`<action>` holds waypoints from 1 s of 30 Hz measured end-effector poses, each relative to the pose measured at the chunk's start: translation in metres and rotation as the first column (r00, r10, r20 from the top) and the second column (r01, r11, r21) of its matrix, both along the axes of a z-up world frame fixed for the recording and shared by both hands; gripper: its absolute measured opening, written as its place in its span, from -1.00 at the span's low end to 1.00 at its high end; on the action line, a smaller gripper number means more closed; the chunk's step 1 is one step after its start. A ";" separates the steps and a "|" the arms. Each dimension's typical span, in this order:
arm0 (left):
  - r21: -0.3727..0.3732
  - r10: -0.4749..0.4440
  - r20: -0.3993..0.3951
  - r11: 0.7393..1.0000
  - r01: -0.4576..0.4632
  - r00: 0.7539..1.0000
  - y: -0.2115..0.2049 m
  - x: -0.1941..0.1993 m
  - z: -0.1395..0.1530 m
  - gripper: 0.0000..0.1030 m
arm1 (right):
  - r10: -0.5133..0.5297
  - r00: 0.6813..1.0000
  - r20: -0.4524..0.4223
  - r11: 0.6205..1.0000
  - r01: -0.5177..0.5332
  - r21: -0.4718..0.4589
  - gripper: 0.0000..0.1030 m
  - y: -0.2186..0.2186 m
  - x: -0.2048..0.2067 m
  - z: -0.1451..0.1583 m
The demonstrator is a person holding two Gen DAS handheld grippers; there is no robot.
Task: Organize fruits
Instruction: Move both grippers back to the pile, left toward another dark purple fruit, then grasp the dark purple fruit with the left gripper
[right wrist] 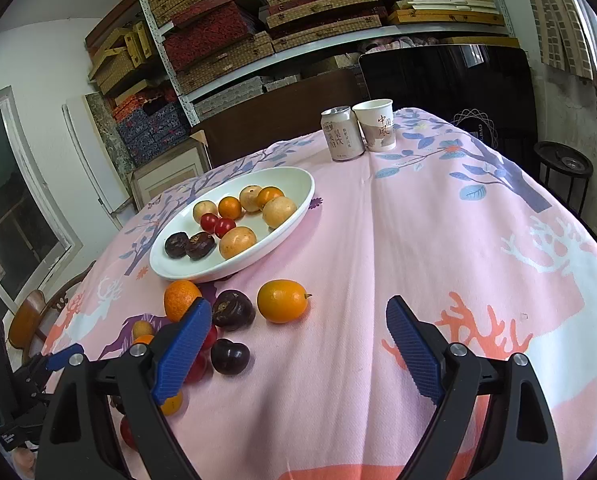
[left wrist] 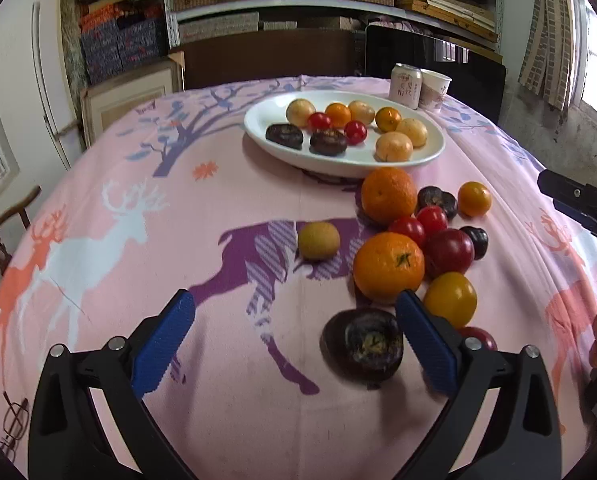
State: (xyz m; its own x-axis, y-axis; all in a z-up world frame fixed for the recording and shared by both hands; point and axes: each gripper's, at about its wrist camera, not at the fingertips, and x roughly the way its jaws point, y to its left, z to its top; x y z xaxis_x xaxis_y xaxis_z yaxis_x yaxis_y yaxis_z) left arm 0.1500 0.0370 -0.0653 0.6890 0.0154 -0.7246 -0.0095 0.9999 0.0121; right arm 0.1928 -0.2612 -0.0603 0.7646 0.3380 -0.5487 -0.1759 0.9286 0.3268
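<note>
A white oval plate (left wrist: 430, 156) (right wrist: 298, 184) holds several fruits: yellow-brown round ones, small oranges, cherry tomatoes and dark chestnuts. Loose fruits lie on the cloth near it: two big oranges (left wrist: 388, 266), tomatoes, a red plum (left wrist: 450, 250), a yellow fruit (left wrist: 318, 240) and a dark water chestnut (left wrist: 362, 344). My left gripper (left wrist: 294, 308) is open and empty; the dark chestnut lies just inside its right finger. My right gripper (right wrist: 298, 316) is open and empty, with a kumquat (right wrist: 283, 301) just beyond its fingers and a dark chestnut (right wrist: 233, 309) by the left finger.
A drink can (right wrist: 341, 133) and a paper cup (right wrist: 376, 124) stand at the table's far edge. The table has a pink deer-print cloth (right wrist: 418, 240). Shelves with boxes stand behind. A wooden chair (left wrist: 2, 236) is at the left. The right gripper shows at the left view's right edge (left wrist: 578, 200).
</note>
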 end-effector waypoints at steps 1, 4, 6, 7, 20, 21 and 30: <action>-0.018 -0.005 -0.013 1.000 0.005 1.000 0.002 0.000 -0.002 0.91 | 0.001 1.000 0.000 1.000 -0.001 0.002 0.75 0.001 0.000 0.000; -0.030 -0.015 -0.028 0.999 0.014 0.999 0.003 0.000 -0.004 0.91 | 0.004 1.000 0.003 1.000 -0.004 0.002 0.75 0.002 -0.002 0.000; -0.029 -0.035 -0.039 0.999 0.034 0.999 -0.001 0.001 -0.006 0.91 | 0.007 1.000 0.004 1.000 -0.007 0.001 0.75 0.002 -0.003 0.000; -0.025 -0.048 -0.045 0.999 0.047 0.998 -0.003 0.000 -0.007 0.91 | 0.007 1.000 0.003 1.000 -0.007 0.002 0.75 0.002 -0.002 0.000; -0.118 -0.168 -0.128 0.981 0.153 0.977 -0.012 0.000 -0.017 0.11 | 0.010 1.000 0.004 1.000 -0.010 -0.002 0.75 0.003 -0.004 0.000; -0.108 -0.168 -0.125 0.982 0.155 0.978 -0.014 0.000 -0.017 0.10 | 0.009 1.000 0.003 1.000 -0.009 -0.002 0.75 0.003 -0.004 0.000; -0.053 -0.149 -0.112 0.988 0.144 0.982 -0.019 0.003 -0.016 -0.11 | 0.005 1.000 -0.010 1.000 -0.005 -0.004 0.75 0.002 -0.002 -0.003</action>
State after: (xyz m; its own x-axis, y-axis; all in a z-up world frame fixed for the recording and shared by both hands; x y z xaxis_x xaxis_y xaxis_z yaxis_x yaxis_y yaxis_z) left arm 0.1529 0.0182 -0.0812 0.5933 -0.1135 -0.7970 0.1359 0.9899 -0.0398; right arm 0.1908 -0.2588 -0.0637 0.7578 0.3392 -0.5575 -0.1770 0.9291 0.3247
